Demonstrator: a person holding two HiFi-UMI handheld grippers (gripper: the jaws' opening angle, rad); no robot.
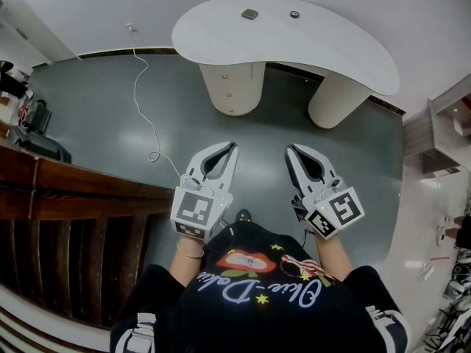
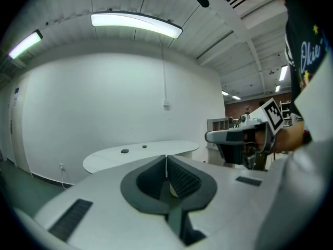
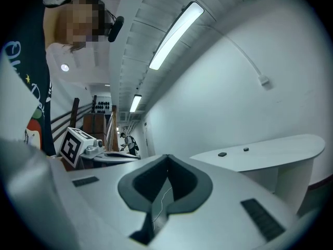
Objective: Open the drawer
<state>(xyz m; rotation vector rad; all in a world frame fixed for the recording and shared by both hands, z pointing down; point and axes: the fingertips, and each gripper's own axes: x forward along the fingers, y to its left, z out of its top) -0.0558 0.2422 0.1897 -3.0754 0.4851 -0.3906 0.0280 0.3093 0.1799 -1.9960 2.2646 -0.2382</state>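
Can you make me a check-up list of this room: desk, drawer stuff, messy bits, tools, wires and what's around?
Surface: white curved desk, mostly bare.
Job's things: drawer unit under the desk, fronts look shut, untouched.
Clutter: dark square piece and small round piece on the desk.
Tools: left tool and right tool both shut, empty, over the grey floor, short of the desk.
Cables: white cable trailing from the wall across the floor.
Surroundings: wooden railing at the left; white wall behind the desk.
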